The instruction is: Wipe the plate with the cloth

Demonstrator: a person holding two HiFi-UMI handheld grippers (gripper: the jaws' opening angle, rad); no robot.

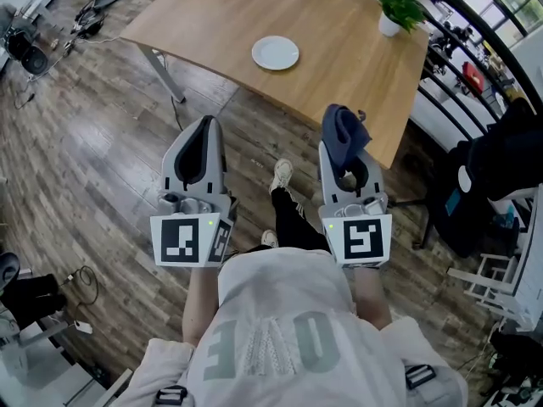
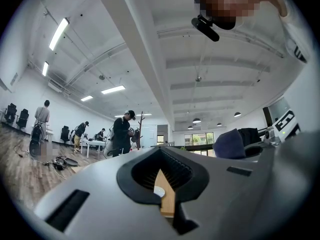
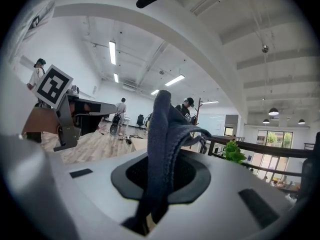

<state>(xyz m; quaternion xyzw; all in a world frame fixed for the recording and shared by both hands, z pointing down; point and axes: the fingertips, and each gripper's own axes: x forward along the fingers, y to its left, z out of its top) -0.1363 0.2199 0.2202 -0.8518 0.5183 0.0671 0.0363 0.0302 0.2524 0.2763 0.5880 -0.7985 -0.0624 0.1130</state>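
Observation:
A white plate (image 1: 275, 52) lies on the wooden table (image 1: 339, 66) ahead of me; a sliver of the plate (image 2: 159, 190) also shows through the left jaws. My right gripper (image 1: 341, 153) is shut on a dark blue cloth (image 1: 344, 130), which sticks up out of its jaws just short of the table's near edge. In the right gripper view the cloth (image 3: 164, 134) hangs bunched between the jaws of the right gripper (image 3: 161, 160). My left gripper (image 1: 202, 134) is held level beside it over the floor, shut with nothing in it; its jaws meet in the left gripper view (image 2: 162, 156).
A potted plant (image 1: 397, 2) stands at the table's far right corner. A table leg (image 1: 161, 73) slants down at the left. Cables and gear (image 1: 93, 11) lie on the wood floor at the far left. Black bags (image 1: 492, 176) and a railing (image 1: 475, 49) are at the right. Several people (image 2: 122, 131) stand far off.

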